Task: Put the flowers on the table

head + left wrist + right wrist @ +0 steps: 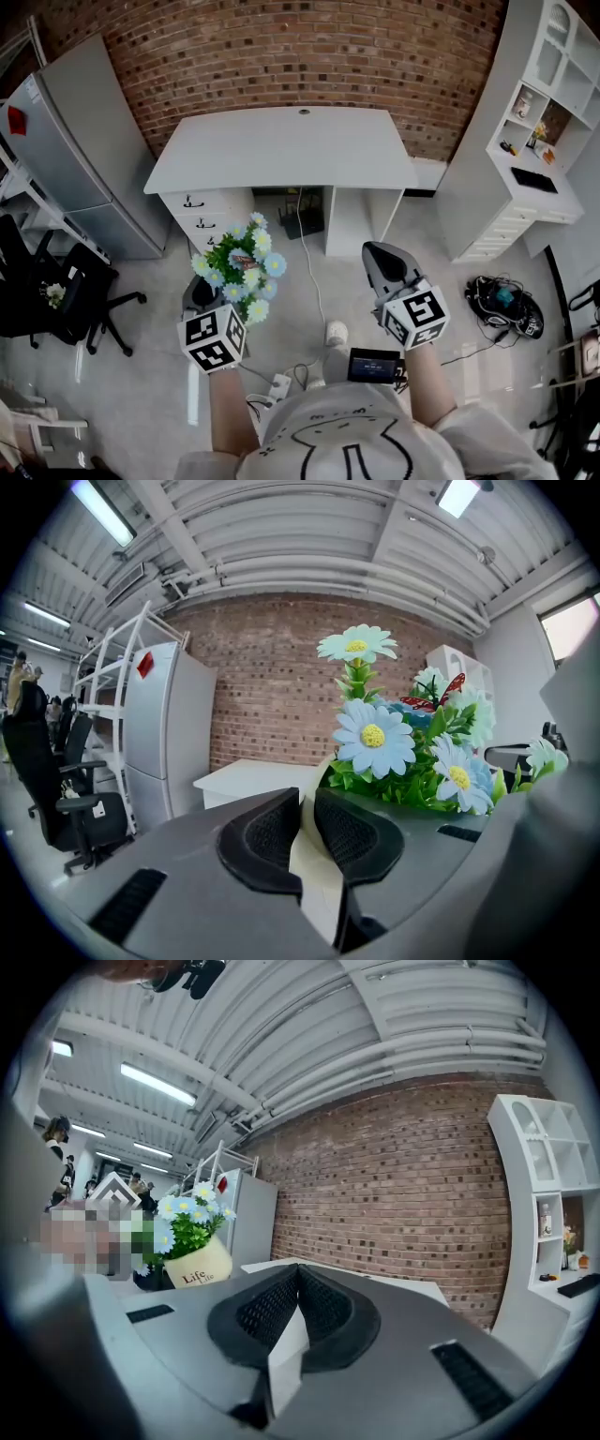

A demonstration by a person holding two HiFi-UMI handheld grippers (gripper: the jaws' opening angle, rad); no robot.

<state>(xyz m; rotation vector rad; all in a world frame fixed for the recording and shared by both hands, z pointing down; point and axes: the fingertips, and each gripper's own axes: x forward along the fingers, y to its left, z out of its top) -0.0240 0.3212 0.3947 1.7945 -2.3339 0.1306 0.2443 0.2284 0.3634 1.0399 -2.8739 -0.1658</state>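
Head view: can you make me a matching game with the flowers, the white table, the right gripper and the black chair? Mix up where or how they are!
Things:
1. flowers
2. white table
3. right gripper
4. black chair

Place or state:
a. against the brick wall
b. shut, holding nothing
c. pot clamped in the left gripper
d. at the left edge of the head view

Pairs: 1-c, 2-a, 3-b, 4-d
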